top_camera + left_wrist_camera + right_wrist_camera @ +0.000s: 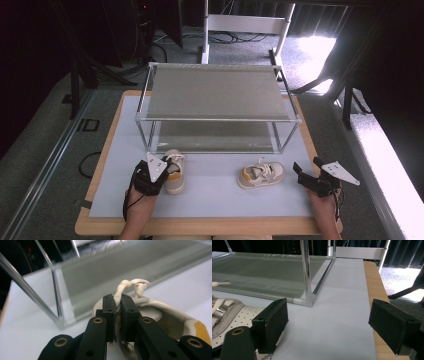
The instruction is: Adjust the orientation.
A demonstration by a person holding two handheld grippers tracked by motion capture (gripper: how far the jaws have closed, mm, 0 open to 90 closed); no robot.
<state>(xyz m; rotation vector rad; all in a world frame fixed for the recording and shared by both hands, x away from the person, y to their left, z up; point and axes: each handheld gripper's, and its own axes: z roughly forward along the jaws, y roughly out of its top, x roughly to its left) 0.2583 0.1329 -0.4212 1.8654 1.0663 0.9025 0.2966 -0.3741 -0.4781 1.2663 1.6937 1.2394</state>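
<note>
Already my left hand-held gripper [118,305] was clamped on the tongue of the small cream fabric shoe with a tan heel [174,175], which sat on the white tabletop [210,195] before the metal shelf rack [218,119]. It seemed light and floppy. My right hand-held gripper [327,327] stood apart, empty.

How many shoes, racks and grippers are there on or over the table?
Shoes: 2, the left shoe and the right shoe
Racks: 1, the rack
Grippers: 2, the left gripper and the right gripper
Total: 5
</note>
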